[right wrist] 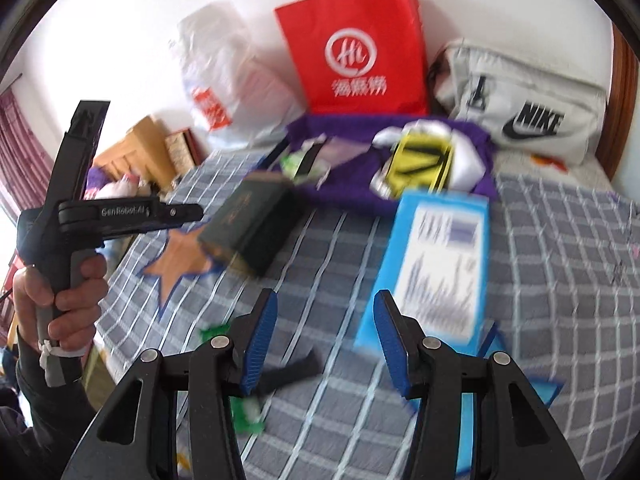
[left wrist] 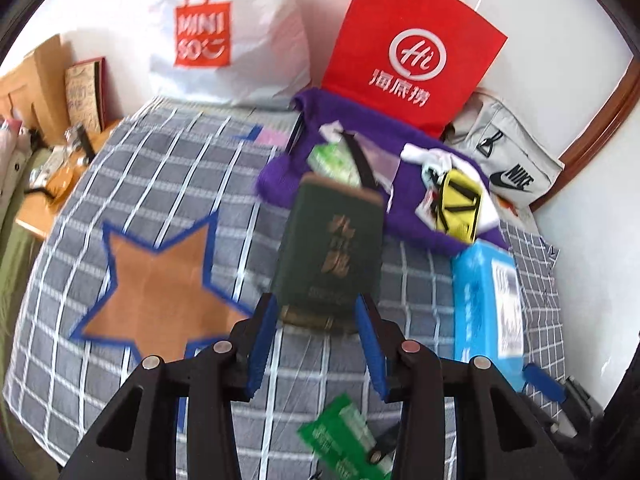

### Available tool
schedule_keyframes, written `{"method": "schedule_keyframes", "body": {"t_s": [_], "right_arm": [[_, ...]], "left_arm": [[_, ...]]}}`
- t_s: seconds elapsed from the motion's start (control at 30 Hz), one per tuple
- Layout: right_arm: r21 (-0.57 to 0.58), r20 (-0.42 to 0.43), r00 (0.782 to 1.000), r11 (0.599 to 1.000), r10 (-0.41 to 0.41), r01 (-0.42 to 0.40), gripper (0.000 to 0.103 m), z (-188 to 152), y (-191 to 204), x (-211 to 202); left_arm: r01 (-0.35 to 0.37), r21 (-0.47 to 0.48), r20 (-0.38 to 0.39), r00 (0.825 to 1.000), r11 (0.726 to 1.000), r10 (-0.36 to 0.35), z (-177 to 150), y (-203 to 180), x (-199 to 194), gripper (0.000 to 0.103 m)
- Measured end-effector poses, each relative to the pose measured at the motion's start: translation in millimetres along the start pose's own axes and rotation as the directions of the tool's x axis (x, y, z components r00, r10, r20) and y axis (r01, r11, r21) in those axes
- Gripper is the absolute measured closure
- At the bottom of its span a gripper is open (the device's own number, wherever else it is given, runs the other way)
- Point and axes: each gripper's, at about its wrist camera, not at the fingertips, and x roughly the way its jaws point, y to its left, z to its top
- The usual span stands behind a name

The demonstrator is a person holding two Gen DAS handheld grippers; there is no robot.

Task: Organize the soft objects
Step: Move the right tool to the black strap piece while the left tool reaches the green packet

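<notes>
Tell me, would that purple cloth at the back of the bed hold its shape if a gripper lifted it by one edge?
Probably not. The purple cloth lies rumpled and looks fuzzy like a towel, so it would likely droop. The yellow pouch and green packet resting on it would probably slide off. Its nap should give the pads decent grip.

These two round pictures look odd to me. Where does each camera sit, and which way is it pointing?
Left wrist: sits on the left gripper, looking forward and down along its blue fingers at a green book on the checked bedspread; only the fingers show.
Right wrist: sits on the right gripper, facing the blue box; its fingers show, plus the person's hand holding the left gripper.
Shared: book, blue box, red bag, purple cloth, star patch.
</notes>
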Motion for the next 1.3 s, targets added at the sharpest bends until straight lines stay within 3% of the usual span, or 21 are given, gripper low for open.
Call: {"method": "schedule_keyframes", "body": {"t_s": [0.4, 0.67, 0.77, 1.0, 1.17, 1.23, 1.3], "right_arm": [[0.036, -0.138, 0.99, 0.999, 0.018, -0.013, 0.054, -63, 35, 36], [0.072, -0.207, 0.978, 0.997, 0.013, 0.002, 0.054, -69, 47, 71], [0.076, -0.201, 0.979, 0.995, -0.043, 0.06, 0.054, -68, 49, 82], [0.156, -0.171, 0.983, 0.983, -0.067, 0.094, 0.054, -54, 40, 90], [0.078, -0.154, 0.973, 0.98, -0.171, 0.185, 0.054, -44, 51, 103], [0.013, -0.142, 0.963, 0.973, -0.228, 0.232, 0.058, -43, 59, 109], [-0.041, -0.119, 0.955, 0.962, -0.272, 0.269, 0.07, -42, 65, 112]], "left_arm": [[0.019, 0.005, -0.045, 0.999, 1.0, -0.019, -54, 32, 3, 0.064], [0.049, -0.011, -0.063, 0.997, 0.999, -0.05, -67, 54, 8, 0.064], [0.071, -0.028, -0.067, 0.995, 0.997, -0.072, -69, 63, 9, 0.064], [0.103, -0.071, -0.068, 0.992, 0.992, -0.107, -70, 81, 11, 0.064], [0.103, -0.091, -0.076, 0.991, 0.991, -0.11, -71, 88, 16, 0.064], [0.102, -0.095, -0.078, 0.991, 0.99, -0.109, -71, 90, 18, 0.064], [0.099, -0.1, -0.082, 0.991, 0.99, -0.108, -71, 91, 20, 0.064]]}}
